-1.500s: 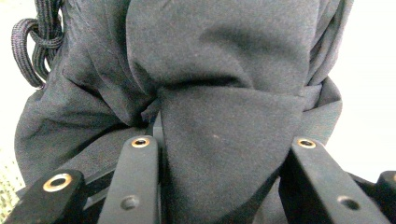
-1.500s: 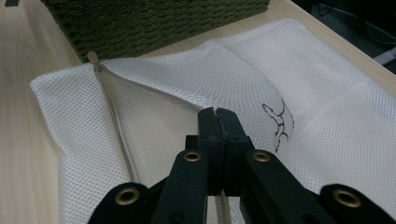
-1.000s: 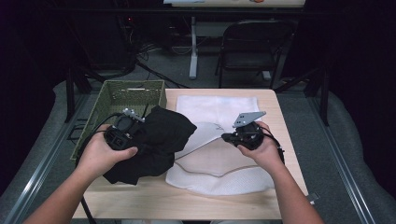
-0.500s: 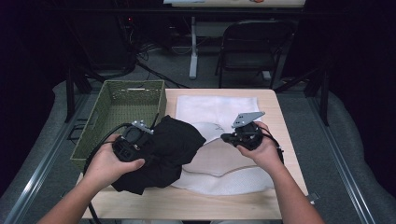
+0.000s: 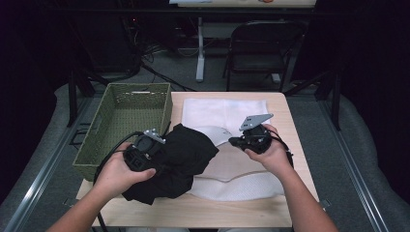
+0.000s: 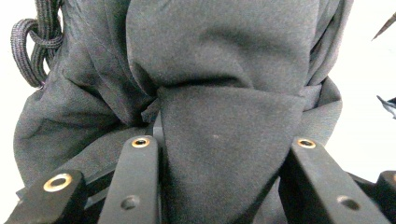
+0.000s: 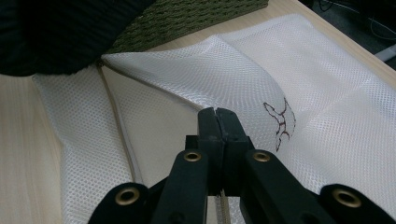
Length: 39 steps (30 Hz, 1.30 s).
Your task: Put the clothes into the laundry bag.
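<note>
I am holding the left hand-held gripper [image 5: 159,152] partly closed on a thick bunched fold of the soft black fabric garment [image 5: 181,157], and the left gripper view is showing the cloth [image 6: 224,140] wedged between the two jaws with a black braided drawstring [image 6: 32,51] looping off to one side. The right hand-held gripper [image 5: 233,141] is pinching with its jaws fully together on the raised edge of the white mesh laundry bag [image 5: 227,113], lifting the flap [image 7: 205,79] so the mouth is gaping beside the garment. Both things are lying on the pale wooden bench [image 5: 285,121], the garment partly over the bag's near left corner, with the green woven basket [image 5: 123,121] just beside. I am judging the garment light, limp and easily slumping, so a deep bite on a gathered bunch is suiting it better than an edge; the mesh is thin and slippery, so its seamed rim is the safest hold.
</note>
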{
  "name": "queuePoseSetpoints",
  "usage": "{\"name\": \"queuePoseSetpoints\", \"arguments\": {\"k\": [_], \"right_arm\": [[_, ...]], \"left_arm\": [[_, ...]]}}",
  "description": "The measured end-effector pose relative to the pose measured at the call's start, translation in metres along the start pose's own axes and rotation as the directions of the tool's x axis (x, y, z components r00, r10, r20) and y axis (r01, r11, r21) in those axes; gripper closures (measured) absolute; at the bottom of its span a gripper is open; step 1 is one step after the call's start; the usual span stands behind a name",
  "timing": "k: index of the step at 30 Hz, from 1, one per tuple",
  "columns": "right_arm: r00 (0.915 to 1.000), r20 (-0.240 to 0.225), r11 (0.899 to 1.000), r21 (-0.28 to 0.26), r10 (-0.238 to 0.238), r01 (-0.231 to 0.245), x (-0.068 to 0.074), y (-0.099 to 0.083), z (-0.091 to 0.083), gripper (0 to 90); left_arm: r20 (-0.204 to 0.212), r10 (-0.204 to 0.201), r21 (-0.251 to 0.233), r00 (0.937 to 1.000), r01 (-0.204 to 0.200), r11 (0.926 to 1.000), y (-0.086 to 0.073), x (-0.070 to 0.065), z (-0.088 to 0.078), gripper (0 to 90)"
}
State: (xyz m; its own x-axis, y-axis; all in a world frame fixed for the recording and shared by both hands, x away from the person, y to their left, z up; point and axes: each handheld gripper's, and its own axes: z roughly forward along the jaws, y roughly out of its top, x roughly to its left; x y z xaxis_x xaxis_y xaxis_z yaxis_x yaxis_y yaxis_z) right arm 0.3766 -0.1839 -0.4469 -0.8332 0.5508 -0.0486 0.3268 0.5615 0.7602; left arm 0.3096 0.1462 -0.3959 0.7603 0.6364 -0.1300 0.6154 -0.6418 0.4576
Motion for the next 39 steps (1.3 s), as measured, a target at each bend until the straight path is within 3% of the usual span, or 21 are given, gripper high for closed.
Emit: {"name": "queuePoseSetpoints", "arguments": {"k": [19,31,39], "right_arm": [[1.0,-0.005,1.0,-0.009,0.007,-0.007,-0.001,0.002,0.004,89.9],[1.0,-0.008,1.0,-0.009,0.002,-0.002,0.001,0.004,0.005,90.0],[0.9999,-0.011,1.0,-0.012,-0.003,0.003,0.001,0.005,0.006,90.0]], "left_arm": [[0.056,0.084,0.012,0.9949,-0.084,0.9964,0.003,-0.028,0.021,62.0],[0.09,0.103,0.022,0.9906,-0.106,0.9942,0.007,-0.038,0.04,62.0],[0.092,0.144,0.037,0.9853,-0.148,0.9883,0.012,-0.047,0.051,62.0]]}}
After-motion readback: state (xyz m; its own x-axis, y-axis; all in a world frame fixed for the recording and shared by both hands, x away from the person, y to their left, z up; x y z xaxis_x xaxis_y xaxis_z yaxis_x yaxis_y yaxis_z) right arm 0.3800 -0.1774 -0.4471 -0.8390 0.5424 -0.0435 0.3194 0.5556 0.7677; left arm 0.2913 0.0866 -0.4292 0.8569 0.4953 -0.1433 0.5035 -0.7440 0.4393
